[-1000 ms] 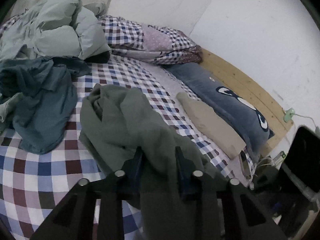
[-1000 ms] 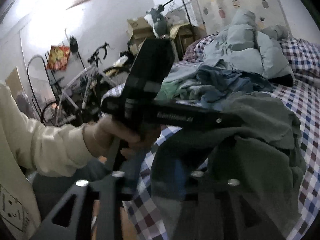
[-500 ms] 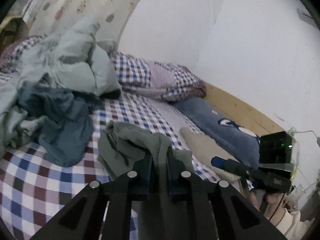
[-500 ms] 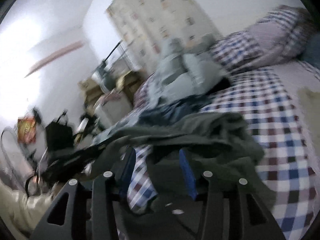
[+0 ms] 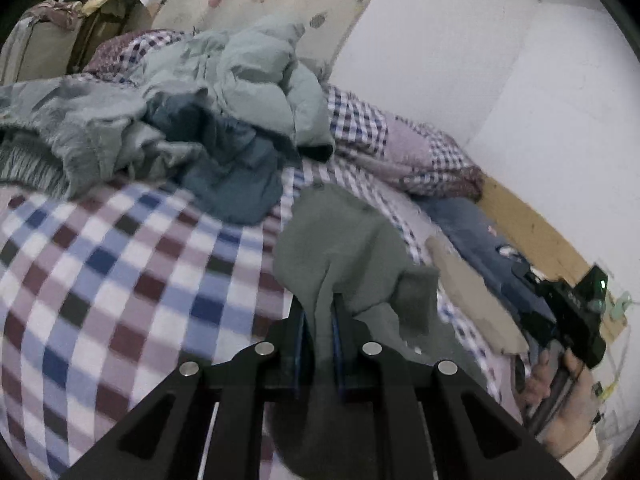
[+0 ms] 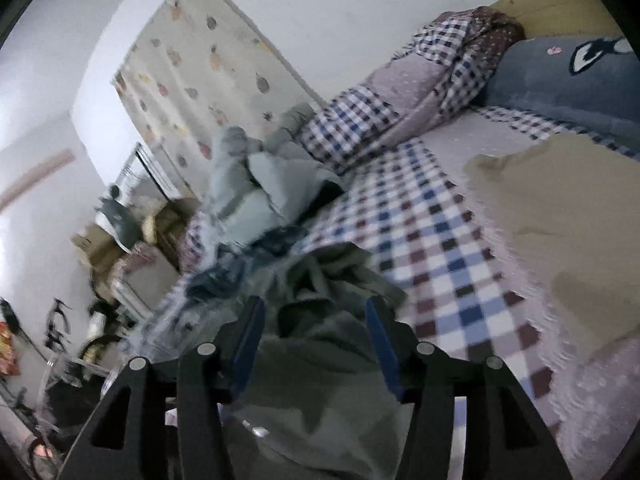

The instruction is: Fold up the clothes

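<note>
The left gripper (image 5: 319,312) is now pinching the green garment (image 5: 344,248), lifting it off the bed (image 5: 120,280); the right gripper (image 6: 314,316), jaws wide, is holding nothing.

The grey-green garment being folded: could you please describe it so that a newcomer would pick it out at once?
Start at the checked bed sheet. The grey-green garment lies crumpled at its near edge, between the clothes pile and the beige towel. Unlike the pale puffy jacket and dark blue garment behind, it is pinched in the left gripper.

Matt grey-green cloth garment (image 5: 344,240)
</note>
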The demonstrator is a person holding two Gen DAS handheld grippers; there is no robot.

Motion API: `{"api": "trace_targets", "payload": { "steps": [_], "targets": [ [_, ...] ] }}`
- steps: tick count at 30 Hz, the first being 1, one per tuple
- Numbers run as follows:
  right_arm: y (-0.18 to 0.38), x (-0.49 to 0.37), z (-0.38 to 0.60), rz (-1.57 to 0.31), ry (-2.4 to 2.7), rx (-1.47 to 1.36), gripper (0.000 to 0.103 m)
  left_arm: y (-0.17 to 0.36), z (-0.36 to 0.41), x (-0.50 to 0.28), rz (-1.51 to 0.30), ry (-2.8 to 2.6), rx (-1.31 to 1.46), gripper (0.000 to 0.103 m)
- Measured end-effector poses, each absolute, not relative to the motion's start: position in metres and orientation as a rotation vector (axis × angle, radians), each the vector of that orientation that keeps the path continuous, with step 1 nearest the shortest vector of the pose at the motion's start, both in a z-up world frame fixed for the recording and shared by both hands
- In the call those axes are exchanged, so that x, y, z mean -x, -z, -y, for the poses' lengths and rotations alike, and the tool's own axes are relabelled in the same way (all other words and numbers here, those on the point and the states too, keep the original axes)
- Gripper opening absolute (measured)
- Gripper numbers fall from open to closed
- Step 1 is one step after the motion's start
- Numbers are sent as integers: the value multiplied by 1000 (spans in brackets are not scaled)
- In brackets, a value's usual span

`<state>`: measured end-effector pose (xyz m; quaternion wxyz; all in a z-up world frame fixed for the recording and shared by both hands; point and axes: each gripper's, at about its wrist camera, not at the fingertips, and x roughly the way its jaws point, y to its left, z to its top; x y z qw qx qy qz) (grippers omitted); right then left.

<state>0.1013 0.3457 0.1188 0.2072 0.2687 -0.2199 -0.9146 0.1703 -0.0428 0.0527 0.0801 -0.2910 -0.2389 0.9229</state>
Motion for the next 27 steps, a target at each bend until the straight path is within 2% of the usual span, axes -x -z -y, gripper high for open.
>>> {"api": "trace_targets", "payload": {
  "steps": [11, 16, 19, 20, 22, 23, 24, 27],
  "targets": [
    [-98, -109, -323, 534, 2587, -853, 60, -17, -23, -215, 543, -2601, 1097, 11],
    [-91, -98, -313, 584, 2558, -868, 64, -11, -22, -220, 512, -2588, 1138, 11],
    [-91, -88, -304, 566, 2575, -880, 66, -14, -12, -218, 525, -2606, 1136, 15],
    [-90, -84, -302, 567, 2572, -886, 66, -16, -8, -218, 534, -2612, 1133, 19],
    [-89, -76, -299, 584, 2567, -900, 66, -19, 2, -218, 567, -2632, 1116, 35],
    [-87, -71, -299, 601, 2568, -911, 66, -20, 7, -218, 593, -2639, 1103, 53],
    [-86, -66, -299, 619, 2569, -922, 66, -22, 13, -219, 638, -2637, 1076, 64],
    [-82, -53, -304, 676, 2591, -954, 66, -29, 32, -221, 721, -2649, 1010, 74]
  ]
}}
